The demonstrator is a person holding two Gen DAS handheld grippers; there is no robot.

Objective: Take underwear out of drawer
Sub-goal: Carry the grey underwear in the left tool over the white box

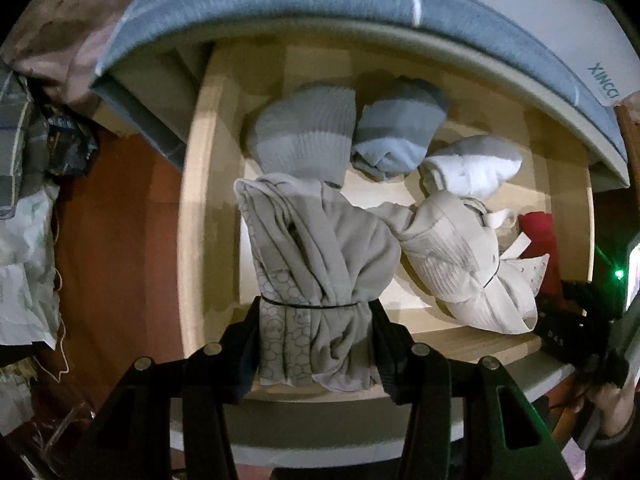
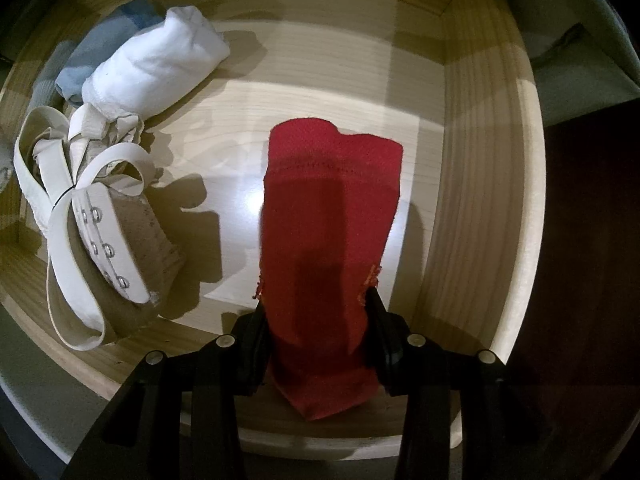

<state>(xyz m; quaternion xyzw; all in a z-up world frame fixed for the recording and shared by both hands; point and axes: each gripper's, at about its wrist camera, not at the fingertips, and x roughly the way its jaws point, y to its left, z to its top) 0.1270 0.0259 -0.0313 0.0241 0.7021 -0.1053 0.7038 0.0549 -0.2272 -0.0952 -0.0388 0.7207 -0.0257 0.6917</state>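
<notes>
Pale wood lines the open drawer, which serves as the landmark in both views.

Left wrist view: the left gripper is clamped on a rolled grey bundle of underwear bound with a thin black band. The bundle sits at the drawer's near edge, towards its left side, with both black fingers pressing its lower end. Behind it, towards the back of the drawer, lie a grey ribbed roll, a blue-grey roll and a white roll. Just right of the grey bundle, inside the drawer, lies a cream bra bundle. A red garment shows at the drawer's right side, beside the right gripper, which is dark and only partly seen here. A grey-blue mattress edge overhangs the back of the drawer.

Right wrist view: the right gripper pinches the folded red garment, its fingers closed on the cloth's lower end. The garment is at the drawer's near edge, right of centre. To its left, inside the drawer, are the cream bra bundle with hook eyelets, the white roll and a blue roll at the far left corner.
</notes>
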